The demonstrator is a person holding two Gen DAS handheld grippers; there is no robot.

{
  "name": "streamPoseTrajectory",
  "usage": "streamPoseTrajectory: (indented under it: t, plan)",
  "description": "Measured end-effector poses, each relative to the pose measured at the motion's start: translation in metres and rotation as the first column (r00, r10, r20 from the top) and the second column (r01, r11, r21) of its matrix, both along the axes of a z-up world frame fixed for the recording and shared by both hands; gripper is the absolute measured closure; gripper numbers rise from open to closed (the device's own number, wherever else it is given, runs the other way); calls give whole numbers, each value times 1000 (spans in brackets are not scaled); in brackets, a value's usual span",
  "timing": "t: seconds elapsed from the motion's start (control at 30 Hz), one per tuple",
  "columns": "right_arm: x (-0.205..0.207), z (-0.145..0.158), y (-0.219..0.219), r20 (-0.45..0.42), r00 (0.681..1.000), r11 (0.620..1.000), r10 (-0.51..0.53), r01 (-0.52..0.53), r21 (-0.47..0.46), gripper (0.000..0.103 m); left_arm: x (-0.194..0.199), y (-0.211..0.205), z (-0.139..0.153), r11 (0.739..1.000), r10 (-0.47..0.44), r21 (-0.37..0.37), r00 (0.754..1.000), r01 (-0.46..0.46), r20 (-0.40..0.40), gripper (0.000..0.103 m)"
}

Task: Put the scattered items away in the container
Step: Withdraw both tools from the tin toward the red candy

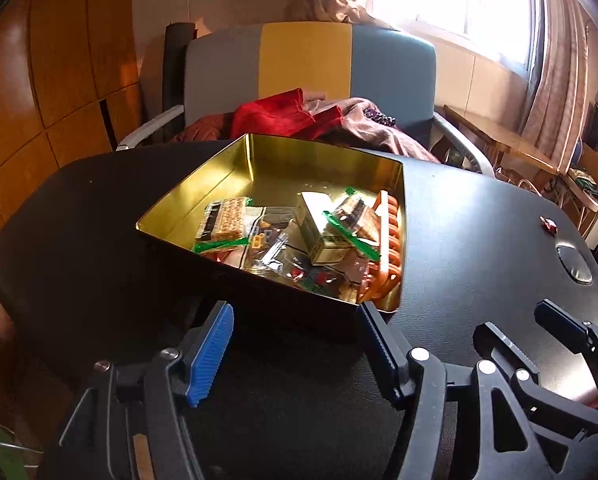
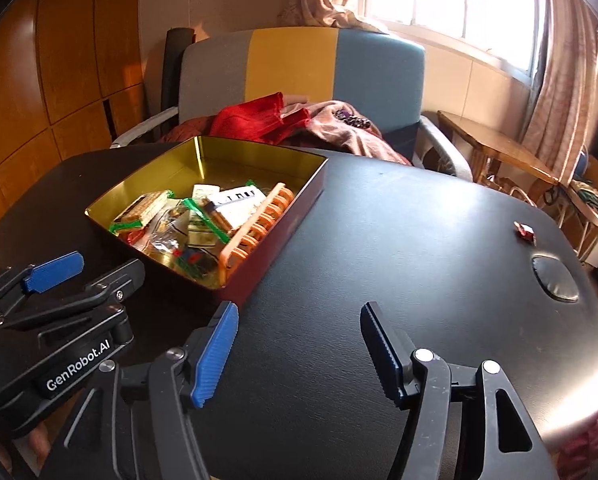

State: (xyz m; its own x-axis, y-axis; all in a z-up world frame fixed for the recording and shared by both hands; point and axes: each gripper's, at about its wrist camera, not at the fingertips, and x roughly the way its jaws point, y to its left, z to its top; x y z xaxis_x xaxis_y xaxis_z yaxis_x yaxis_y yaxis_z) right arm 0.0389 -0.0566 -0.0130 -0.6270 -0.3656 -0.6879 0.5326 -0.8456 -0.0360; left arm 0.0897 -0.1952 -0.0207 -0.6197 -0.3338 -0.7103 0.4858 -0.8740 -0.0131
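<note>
"GenRobot.AI" printed on left gripper; both grippers' fingers spread, empty. Filled gold tin far left; red wrapper far right.

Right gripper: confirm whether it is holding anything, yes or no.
No, the right gripper stands open over the bare black table, with nothing between its fingers.

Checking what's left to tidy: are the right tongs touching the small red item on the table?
Apart. In the right wrist view the open right tongs hover near the camera, with a wide stretch of bare black table before the small red item.
</note>
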Motion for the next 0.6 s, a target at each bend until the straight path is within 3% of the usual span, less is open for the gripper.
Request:
streamPoseTrajectory:
  t: [0.6]
  plan:
    - [-17,-9,64,8,986,986,-166,166,25,35,-24,47,-3,991,-133,-10,991,134,26,38]
